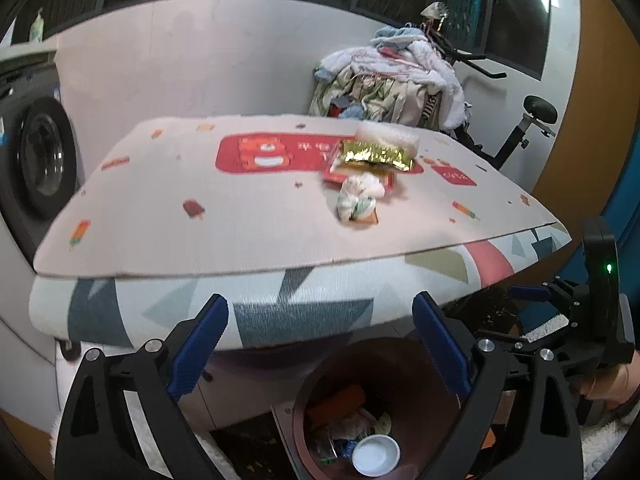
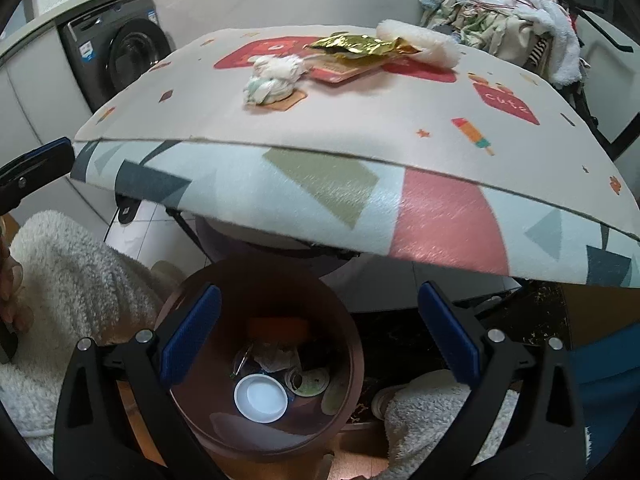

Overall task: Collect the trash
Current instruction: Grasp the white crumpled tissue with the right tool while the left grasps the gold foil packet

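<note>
While both pairs of tongs hang over the round brown plastic waste bin [image 2: 264, 360] on the floor, the trash not yet collected lies on the table [image 2: 360, 168], which is covered with a pale printed mat above a cloth of grey, olive and pink shapes. The left tongs [image 1: 320, 344] stand wide with nothing between the blue pads; the right tongs [image 2: 320, 332] are spread just as wide and also empty.

On the table's far half, right of centre, sits a small heap. A crumpled gold foil wrapper [image 1: 376, 156] lies with its long axis running across the table, left to right in both views, its pointed torn end toward the right in the right wrist view. It rests on a flat red paper card [image 2: 340, 70]. Just behind it is a whitish fluffy roll [image 2: 420, 46], long axis also roughly across the table. In front of the card is a white crumpled tissue wad [image 1: 358, 196], tinged green at its nearer end, its length slanting toward the near-left edge; it lies on a small orange-brown card [image 2: 286, 102].

The bin stands below the near edge of the table. In it are a round white plastic lid [image 2: 261, 397] lying hollow side up, a greenish round lid [image 2: 308, 380] beside it, crumpled paper and an orange piece at the back.
</note>
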`<act>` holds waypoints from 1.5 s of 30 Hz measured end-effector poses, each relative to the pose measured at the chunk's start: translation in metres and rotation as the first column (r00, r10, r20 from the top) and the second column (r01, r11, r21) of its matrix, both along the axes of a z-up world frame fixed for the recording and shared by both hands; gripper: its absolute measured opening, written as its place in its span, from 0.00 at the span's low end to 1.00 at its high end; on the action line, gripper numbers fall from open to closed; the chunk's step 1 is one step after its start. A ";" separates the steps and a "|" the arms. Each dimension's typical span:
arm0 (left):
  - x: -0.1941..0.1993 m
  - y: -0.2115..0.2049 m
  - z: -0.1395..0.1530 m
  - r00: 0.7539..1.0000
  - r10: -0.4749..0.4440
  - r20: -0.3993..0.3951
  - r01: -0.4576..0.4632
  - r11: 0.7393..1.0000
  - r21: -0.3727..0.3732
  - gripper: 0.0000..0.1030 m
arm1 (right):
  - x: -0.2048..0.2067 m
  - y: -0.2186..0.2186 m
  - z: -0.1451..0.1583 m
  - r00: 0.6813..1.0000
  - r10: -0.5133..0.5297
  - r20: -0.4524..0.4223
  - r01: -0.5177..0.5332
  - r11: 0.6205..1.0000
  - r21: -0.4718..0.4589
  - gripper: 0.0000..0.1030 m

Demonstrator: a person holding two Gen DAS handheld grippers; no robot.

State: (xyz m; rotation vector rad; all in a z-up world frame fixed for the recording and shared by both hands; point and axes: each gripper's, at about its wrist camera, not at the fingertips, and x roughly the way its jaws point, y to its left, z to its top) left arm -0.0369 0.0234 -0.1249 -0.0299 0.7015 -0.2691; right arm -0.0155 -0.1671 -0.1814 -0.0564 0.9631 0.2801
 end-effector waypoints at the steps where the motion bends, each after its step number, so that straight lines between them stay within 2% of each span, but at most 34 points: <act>1: 0.000 -0.001 0.002 1.000 -0.006 0.007 0.006 1.000 0.006 0.89 | 0.001 -0.002 0.003 1.000 -0.009 0.006 0.009 1.000 0.013 0.94; 3: 0.003 -0.003 0.006 1.000 -0.011 0.016 0.011 1.000 0.025 0.94 | 0.006 -0.006 0.008 1.000 -0.022 0.011 0.022 0.999 0.023 0.94; 8: 0.014 -0.002 0.011 1.000 -0.023 0.005 0.023 0.999 0.023 0.94 | 0.020 -0.015 0.022 0.998 -0.052 0.018 0.052 0.998 0.030 0.94; 13: 0.026 -0.001 0.022 0.999 -0.017 0.032 0.016 0.999 0.045 0.94 | 0.027 -0.023 0.039 0.996 -0.031 0.086 0.027 0.999 0.041 0.95; 19: 0.047 0.009 0.036 0.999 -0.018 0.041 0.017 1.000 0.017 0.94 | 0.040 -0.026 0.054 0.991 0.008 0.134 -0.010 1.000 0.016 0.95; 24: 0.064 0.018 0.041 0.999 -0.020 0.045 0.019 1.000 0.017 0.94 | 0.058 -0.033 0.048 0.997 0.000 0.080 -0.004 0.999 0.054 0.95; 29: 0.078 0.027 0.035 0.999 0.005 0.035 -0.005 1.000 -0.005 0.94 | 0.070 -0.034 0.039 0.997 -0.039 0.069 0.035 0.998 0.061 0.94; 37: 0.097 0.043 0.015 0.996 0.075 -0.048 -0.075 0.997 0.006 0.94 | 0.093 -0.035 0.029 0.992 -0.091 0.089 0.086 0.995 0.050 0.94; 41: 0.104 0.054 0.007 0.991 0.101 -0.087 -0.103 0.995 -0.015 0.94 | 0.110 -0.037 0.028 0.991 -0.101 0.085 0.093 0.992 0.091 0.94; 43: 0.105 0.056 0.004 0.991 0.105 -0.088 -0.107 0.994 -0.014 0.94 | 0.120 -0.034 0.029 0.992 -0.102 0.077 0.093 0.988 0.120 0.92; 45: 0.106 0.057 0.004 0.990 0.112 -0.081 -0.113 0.994 -0.009 0.94 | 0.129 -0.028 0.030 0.993 -0.093 0.069 0.082 0.984 0.156 0.84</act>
